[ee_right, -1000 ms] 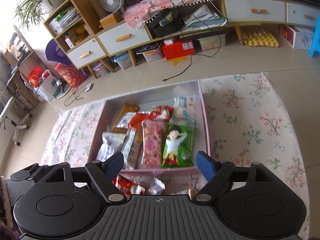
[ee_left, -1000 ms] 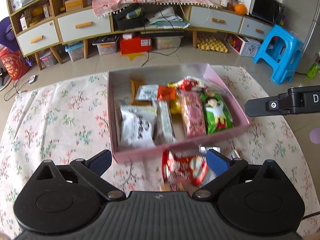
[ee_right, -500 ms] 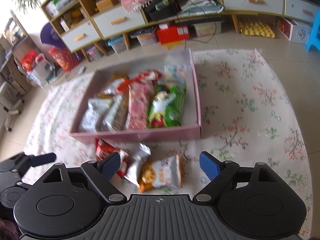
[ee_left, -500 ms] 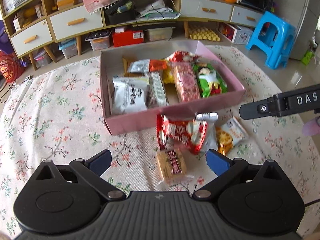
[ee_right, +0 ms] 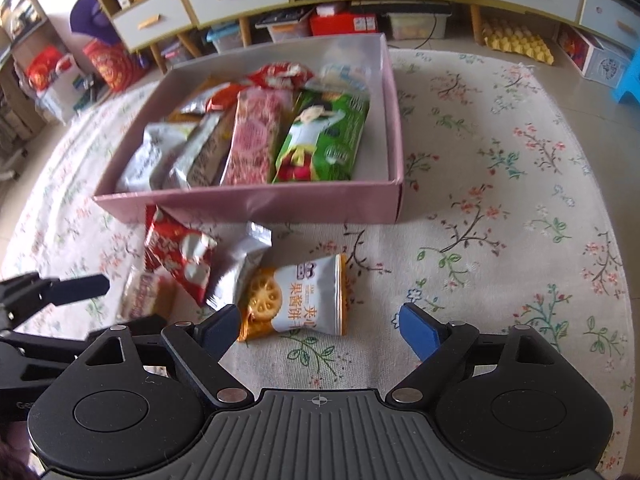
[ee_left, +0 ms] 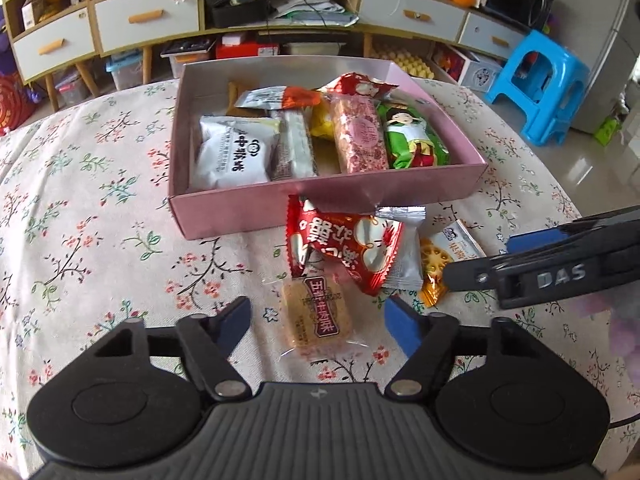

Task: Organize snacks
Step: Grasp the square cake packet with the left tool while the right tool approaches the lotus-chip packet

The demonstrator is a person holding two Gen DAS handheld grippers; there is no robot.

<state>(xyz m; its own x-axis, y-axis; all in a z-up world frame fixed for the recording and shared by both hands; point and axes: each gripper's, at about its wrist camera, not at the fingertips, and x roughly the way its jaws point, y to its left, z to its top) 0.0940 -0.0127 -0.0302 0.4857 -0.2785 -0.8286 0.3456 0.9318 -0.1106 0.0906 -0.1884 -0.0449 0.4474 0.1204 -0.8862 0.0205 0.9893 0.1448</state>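
At the bottom of the left wrist view the left gripper (ee_left: 318, 314) points steeply down at the floral cloth (ee_left: 100, 216), its blue pads standing either side of a small clear-wrapped biscuit (ee_left: 317, 317) in the lower centre; the jaws have just been closing, the biscuit lies between them, and the pads do not yet touch it, so nothing is gripped. That biscuit looks light and brittle inside a slick film, so it likely wants a gentle pinch across its short sides rather than a hard squeeze. In the right wrist view the right gripper (ee_right: 318, 326) also tilts steeply down, jaws wide and holding nothing, its left pad just beside the orange-and-silver jam biscuit packet (ee_right: 296, 300) in the lower centre; the packet lies left of the midline between the pads. This packet seems puffy and light, and its crimped end seams would probably give a surer hold than the slippery belly. Just beyond, left of centre, a red crinkly packet (ee_left: 344, 248) leans over a silver packet (ee_right: 236, 268), both soft and likely to slide. Further up the frame stands the pink box (ee_left: 320, 204), already partly filled with a white packet (ee_left: 234, 152), a pink bar (ee_left: 360, 136) and a green packet (ee_left: 412, 140) lying side by side.
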